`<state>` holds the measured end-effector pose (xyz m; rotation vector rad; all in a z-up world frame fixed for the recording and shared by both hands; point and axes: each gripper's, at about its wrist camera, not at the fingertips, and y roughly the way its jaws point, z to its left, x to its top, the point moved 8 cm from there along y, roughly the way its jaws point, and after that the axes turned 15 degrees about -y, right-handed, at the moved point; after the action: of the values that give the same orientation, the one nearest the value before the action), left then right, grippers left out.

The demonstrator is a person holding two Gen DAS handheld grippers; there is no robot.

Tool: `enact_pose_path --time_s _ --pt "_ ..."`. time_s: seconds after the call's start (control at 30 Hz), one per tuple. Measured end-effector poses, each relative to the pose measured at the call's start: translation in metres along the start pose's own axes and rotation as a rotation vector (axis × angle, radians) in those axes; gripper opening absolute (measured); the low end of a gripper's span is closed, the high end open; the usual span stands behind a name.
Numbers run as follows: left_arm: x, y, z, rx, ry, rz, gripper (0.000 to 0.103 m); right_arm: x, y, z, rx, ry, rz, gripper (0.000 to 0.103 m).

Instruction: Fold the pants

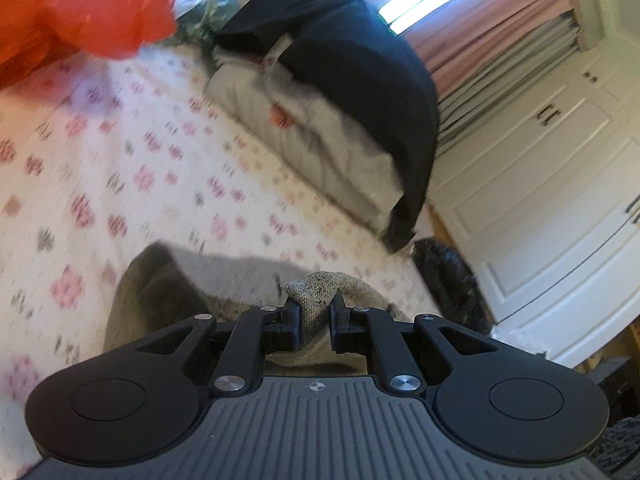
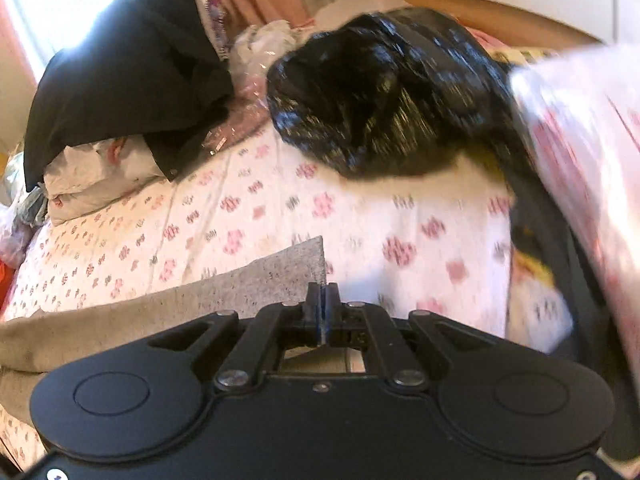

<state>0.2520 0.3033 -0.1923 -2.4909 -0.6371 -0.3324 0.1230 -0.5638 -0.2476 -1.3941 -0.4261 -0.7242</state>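
The grey speckled pants lie on a white bedsheet with pink flower print. My left gripper is shut on a bunched fold of the pants, which sticks up between the fingers. In the right wrist view the pants stretch to the left over the sheet. My right gripper is shut on the pants' edge near a corner, with the jaws almost touching. Both views are blurred by motion.
A black garment lies over a folded white duvet at the far side of the bed. A red plastic bag is at the upper left. A black plastic bag sits on the bed ahead of the right gripper. White cupboards stand right.
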Motion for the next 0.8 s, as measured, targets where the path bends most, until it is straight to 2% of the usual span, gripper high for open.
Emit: enact_pose_path --time_s 0.23,0.37,0.4,0.43,0.47,0.57,0.63,0.7,0.73,0.77,0.8 --pt "-0.016 -0.007 0.013 0.098 -0.004 0.071 0.017 -0.039 -0.008 0.005 -0.037 0.009 0.085 0.007" --pt "-0.023 -0.009 0.024 0.141 0.001 0.129 0.021 -0.054 -0.005 0.003 -0.095 -0.015 0.151 0.009" --pt "-0.024 -0.01 0.027 0.152 0.004 0.142 0.021 -0.057 -0.003 0.001 -0.114 -0.018 0.17 0.011" --pt "-0.027 -0.011 0.028 0.16 0.012 0.155 0.021 -0.06 -0.002 0.0 -0.125 -0.025 0.186 0.018" --pt "-0.029 -0.012 0.027 0.165 0.017 0.165 0.021 -0.063 -0.003 -0.002 -0.136 -0.03 0.207 0.018" --pt "-0.034 -0.022 0.017 0.161 0.047 0.166 0.022 -0.067 -0.012 -0.012 -0.173 0.024 0.232 0.018" --pt "-0.035 -0.033 0.006 0.153 0.075 0.149 0.022 -0.062 -0.026 -0.019 -0.181 0.106 0.195 0.018" --pt "-0.032 -0.048 -0.003 0.145 0.083 0.111 0.022 -0.052 -0.035 -0.016 -0.154 0.171 0.174 0.028" --pt "-0.029 -0.059 -0.007 0.14 0.079 0.079 0.022 -0.046 -0.038 -0.015 -0.14 0.193 0.16 0.048" --pt "-0.025 -0.067 -0.011 0.138 0.073 0.046 0.022 -0.038 -0.039 -0.013 -0.133 0.222 0.151 0.06" --pt "-0.022 -0.076 -0.017 0.124 0.074 0.009 0.022 -0.03 -0.036 -0.013 -0.121 0.252 0.146 0.064"
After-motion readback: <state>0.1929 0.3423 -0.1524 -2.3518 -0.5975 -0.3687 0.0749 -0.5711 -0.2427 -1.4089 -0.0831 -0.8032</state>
